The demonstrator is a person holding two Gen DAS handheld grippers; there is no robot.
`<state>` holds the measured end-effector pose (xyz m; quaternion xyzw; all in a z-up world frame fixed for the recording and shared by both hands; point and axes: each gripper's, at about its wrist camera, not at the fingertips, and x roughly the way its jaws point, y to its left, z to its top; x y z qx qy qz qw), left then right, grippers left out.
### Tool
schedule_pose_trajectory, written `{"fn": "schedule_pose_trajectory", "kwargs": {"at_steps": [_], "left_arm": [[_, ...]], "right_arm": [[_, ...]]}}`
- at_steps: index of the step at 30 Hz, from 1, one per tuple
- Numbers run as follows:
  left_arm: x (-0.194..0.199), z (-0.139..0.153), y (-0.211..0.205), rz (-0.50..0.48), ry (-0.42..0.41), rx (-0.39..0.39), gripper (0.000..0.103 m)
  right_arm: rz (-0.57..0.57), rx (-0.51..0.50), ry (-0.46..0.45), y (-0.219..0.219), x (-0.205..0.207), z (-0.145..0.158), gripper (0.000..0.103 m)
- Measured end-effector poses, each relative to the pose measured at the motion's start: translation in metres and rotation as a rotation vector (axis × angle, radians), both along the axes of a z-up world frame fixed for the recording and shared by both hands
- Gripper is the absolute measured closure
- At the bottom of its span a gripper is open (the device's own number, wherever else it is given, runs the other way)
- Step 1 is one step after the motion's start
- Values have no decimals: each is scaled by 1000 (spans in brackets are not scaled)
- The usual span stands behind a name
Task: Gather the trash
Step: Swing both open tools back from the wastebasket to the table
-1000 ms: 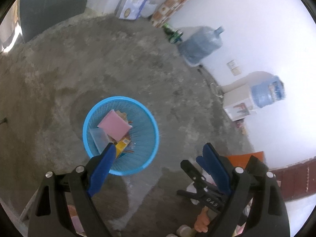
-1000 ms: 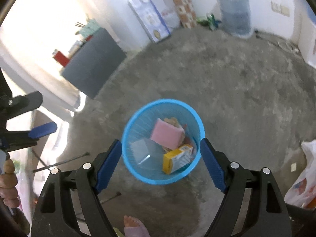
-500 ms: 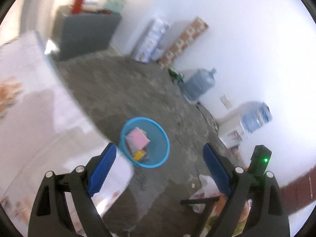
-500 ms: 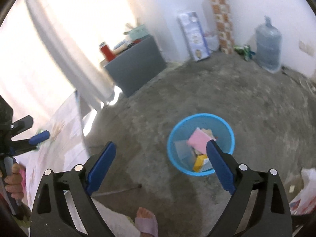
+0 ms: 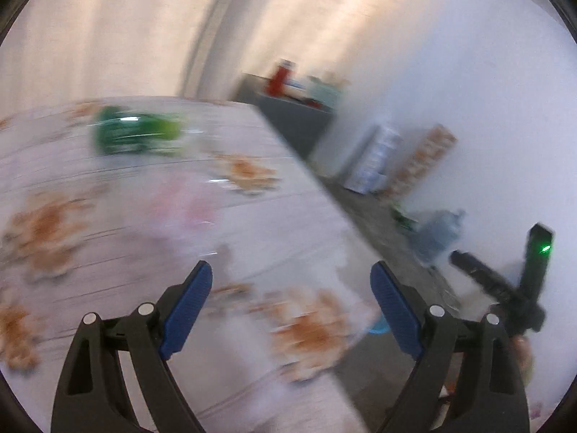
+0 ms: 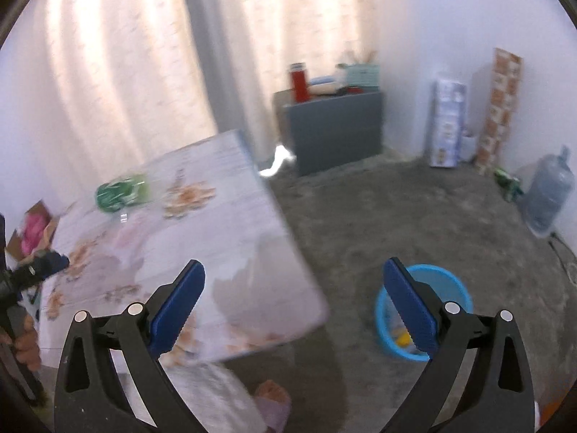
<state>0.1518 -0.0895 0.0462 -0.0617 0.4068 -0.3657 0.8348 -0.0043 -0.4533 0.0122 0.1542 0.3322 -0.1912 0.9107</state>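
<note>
Standing beside the table (image 6: 230, 238), I see both grippers empty. The left gripper (image 5: 290, 303) hangs spread wide over the flowered cloth with nothing between its blue pads. The right gripper (image 6: 292, 301) has just been opening and is equally bare.

The next piece of trash looks to be the green bottle (image 6: 120, 189), lying on its side at the far left of the tabletop. It seems a crumpled plastic thing: light, springy, a bit slick, likely to roll or squirt out under a hard squeeze. I would take it across the middle of its body, jaws square to its length.

A small cardboard box (image 6: 34, 225) with something pink inside sits at the table's left edge, near the bottle but apart from it. Whether it counts as trash, I cannot tell.

The blue basket (image 6: 454, 290) stands on the concrete floor to the right of the table, already holding a few pieces. Nothing lies between the grippers and the bottle; only the table's near corner must be cleared on the way to the basket. The person's foot (image 6: 270, 395) is near there too.
</note>
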Motion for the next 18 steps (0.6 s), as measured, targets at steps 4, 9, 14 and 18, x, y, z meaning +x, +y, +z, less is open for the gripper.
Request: {"fn": "schedule_pose_trajectory", "kwargs": {"at_steps": [4, 9, 14, 18], "left_arm": [[9, -13, 44, 136, -22, 107, 16], [15, -20, 81, 223, -21, 137, 15], [21, -29, 97, 252, -12, 132, 14], [23, -33, 100, 264, 1, 119, 14]], "right_arm": [[139, 82, 20, 39, 45, -1, 8], [292, 210, 118, 88, 116, -14, 8], [313, 366, 234, 108, 185, -38, 8], [279, 402, 326, 119, 235, -54, 8]]}}
